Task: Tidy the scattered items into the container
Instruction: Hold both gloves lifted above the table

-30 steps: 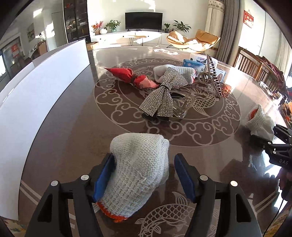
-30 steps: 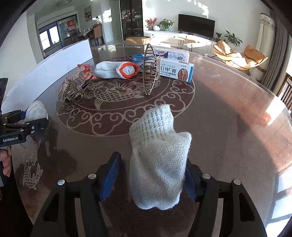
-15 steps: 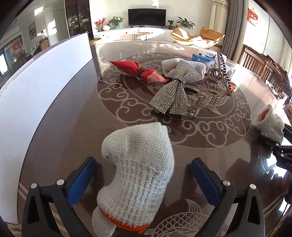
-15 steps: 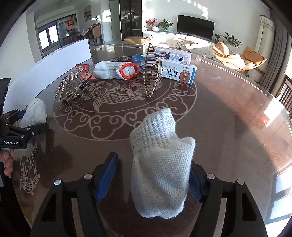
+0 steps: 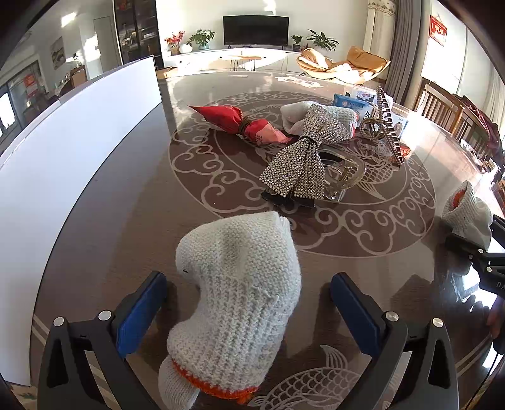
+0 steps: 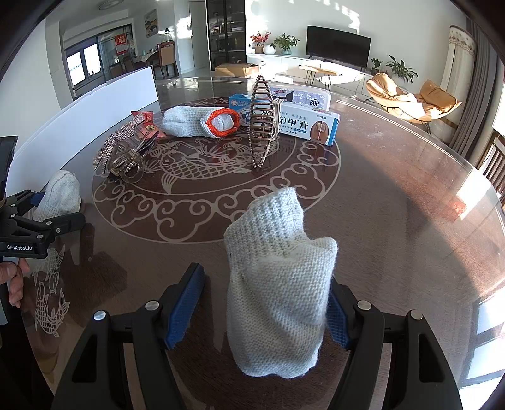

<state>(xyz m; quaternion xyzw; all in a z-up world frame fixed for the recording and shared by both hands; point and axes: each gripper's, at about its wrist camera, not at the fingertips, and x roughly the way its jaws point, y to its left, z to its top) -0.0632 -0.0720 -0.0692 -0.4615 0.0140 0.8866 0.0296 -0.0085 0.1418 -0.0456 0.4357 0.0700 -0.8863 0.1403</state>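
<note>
Two knitted gloves on the table (image 5: pixel 126 220)
Left gripper (image 5: pixel 249 312) jaws released around a white glove (image 5: pixel 240 290); right gripper (image 6: pixel 262 306) jaws parted, one touching another glove (image 6: pixel 277 299).

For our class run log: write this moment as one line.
left tool: open, glove between | right tool: open, glove between | table: cluttered

A black television (image 5: pixel 255 31) stood against the far wall. Potted plants (image 5: pixel 202 38) were beside it. An orange lounge chair (image 6: pixel 413 99) was near the curtain (image 6: pixel 456 60).
</note>
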